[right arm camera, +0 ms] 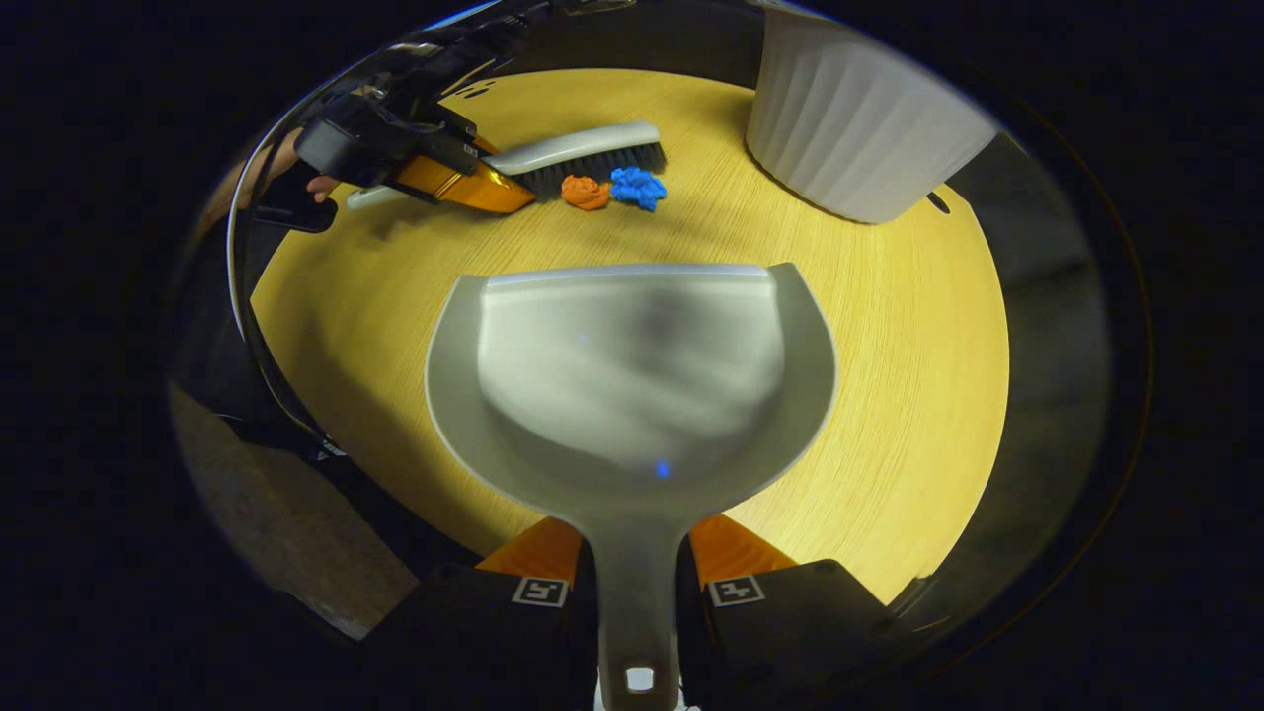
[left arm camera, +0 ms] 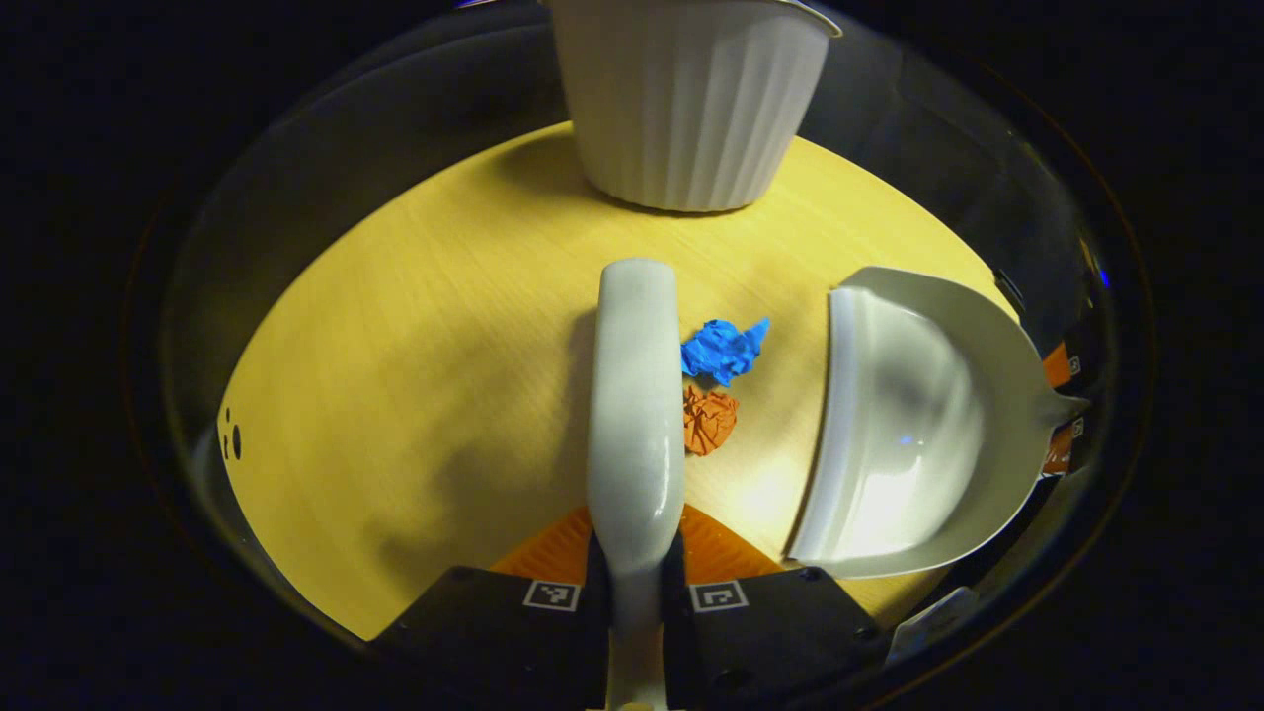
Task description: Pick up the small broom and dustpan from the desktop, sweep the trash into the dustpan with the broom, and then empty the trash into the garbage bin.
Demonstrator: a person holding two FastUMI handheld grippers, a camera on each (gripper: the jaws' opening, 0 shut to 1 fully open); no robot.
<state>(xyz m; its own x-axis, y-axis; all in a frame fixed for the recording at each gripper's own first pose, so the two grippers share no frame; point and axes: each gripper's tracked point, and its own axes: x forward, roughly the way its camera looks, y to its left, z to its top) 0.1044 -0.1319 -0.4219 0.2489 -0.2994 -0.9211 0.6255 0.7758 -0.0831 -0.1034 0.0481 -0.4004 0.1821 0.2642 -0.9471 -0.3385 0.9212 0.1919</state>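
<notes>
— What do we see from the left gripper view?
— Our left tongs [left arm camera: 635,578] clenched on the broom [left arm camera: 634,395], low centre; two paper wads, blue [left arm camera: 724,349] and orange [left arm camera: 708,420], touching it.
— And the right gripper view?
— Right tongs [right arm camera: 637,583] grasping one dustpan [right arm camera: 632,375], mid-frame on the counter [right arm camera: 889,395]; bristles visible; one bin [right arm camera: 859,128] upper right.

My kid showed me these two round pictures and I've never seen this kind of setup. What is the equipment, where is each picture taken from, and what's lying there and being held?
A person holds two handheld two-finger grippers, each carrying a camera looking along its fingers. In the left gripper view, the left gripper is shut on a small grey-white plastic broom. In the right gripper view, the right gripper is shut on the grey plastic dustpan. On the round yellow wooden tabletop lie a crumpled blue paper ball and a crumpled orange paper ball, beside the broom. A ribbed white garbage bin stands behind.
</notes>
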